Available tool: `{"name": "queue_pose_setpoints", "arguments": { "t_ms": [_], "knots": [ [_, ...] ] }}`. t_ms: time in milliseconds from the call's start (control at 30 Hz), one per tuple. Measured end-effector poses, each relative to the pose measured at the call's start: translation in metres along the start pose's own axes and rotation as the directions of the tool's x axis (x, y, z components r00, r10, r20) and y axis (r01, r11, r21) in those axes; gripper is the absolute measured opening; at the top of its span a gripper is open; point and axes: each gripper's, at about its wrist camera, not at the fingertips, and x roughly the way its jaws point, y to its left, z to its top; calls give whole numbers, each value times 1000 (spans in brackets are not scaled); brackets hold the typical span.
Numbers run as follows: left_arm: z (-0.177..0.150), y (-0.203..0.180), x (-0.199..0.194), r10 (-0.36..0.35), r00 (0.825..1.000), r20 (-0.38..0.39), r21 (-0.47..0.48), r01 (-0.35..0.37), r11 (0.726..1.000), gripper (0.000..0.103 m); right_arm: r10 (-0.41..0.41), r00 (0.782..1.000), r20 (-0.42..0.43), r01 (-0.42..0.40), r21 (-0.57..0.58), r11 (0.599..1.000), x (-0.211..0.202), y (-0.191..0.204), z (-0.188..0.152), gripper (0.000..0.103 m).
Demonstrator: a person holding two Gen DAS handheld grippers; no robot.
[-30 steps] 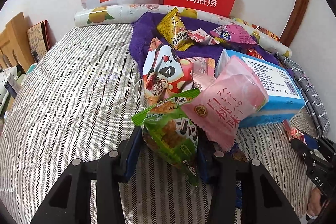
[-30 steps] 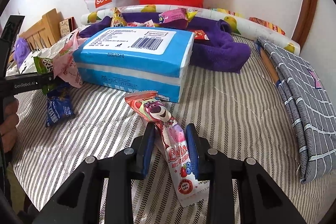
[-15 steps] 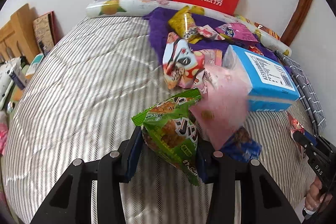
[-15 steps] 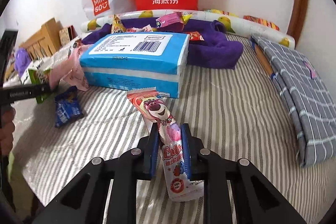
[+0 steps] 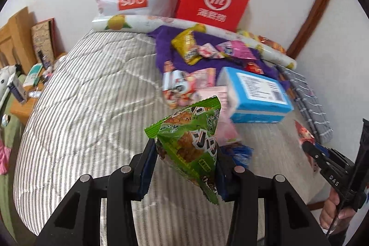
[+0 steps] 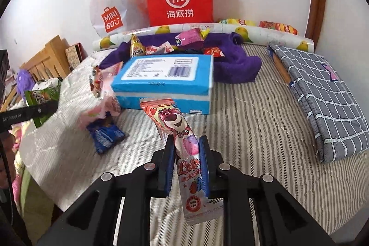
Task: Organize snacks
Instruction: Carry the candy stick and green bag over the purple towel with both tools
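Gripping tight, both tools carry cargo above the striped quilt (image 6: 253, 112): the left gripper (image 5: 184, 151) is clenched on a crinkly green snack packet (image 5: 191, 135), its long axis tilting toward one o'clock, while the right gripper (image 6: 185, 149) pinches a slim, glossy pink candy stick (image 6: 182, 137) running eleven to five. The loose pile on the purple towel (image 6: 235, 61) lies at twelve o'clock from both, beyond the blue box (image 6: 166, 77). My read: the right side sits nearer the towel. A blue foil pack (image 6: 105, 135) rests at ten o'clock of the right tool.
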Motion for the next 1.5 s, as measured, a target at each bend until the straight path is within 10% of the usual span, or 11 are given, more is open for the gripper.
{"name": "queue_pose_setpoints", "arguments": {
  "t_ms": [500, 1500],
  "knots": [
    [38, -70, -11, -184, 983, -2, 95, 183, 978, 42, 19, 1000, 8, -19, 93, 996, -38, -7, 44, 20],
    [130, -80, 47, -146, 989, -4, 100, 146, 984, 42, 103, 993, 59, -109, 122, 986, 28, -30, 155, 20]
  ]
}}
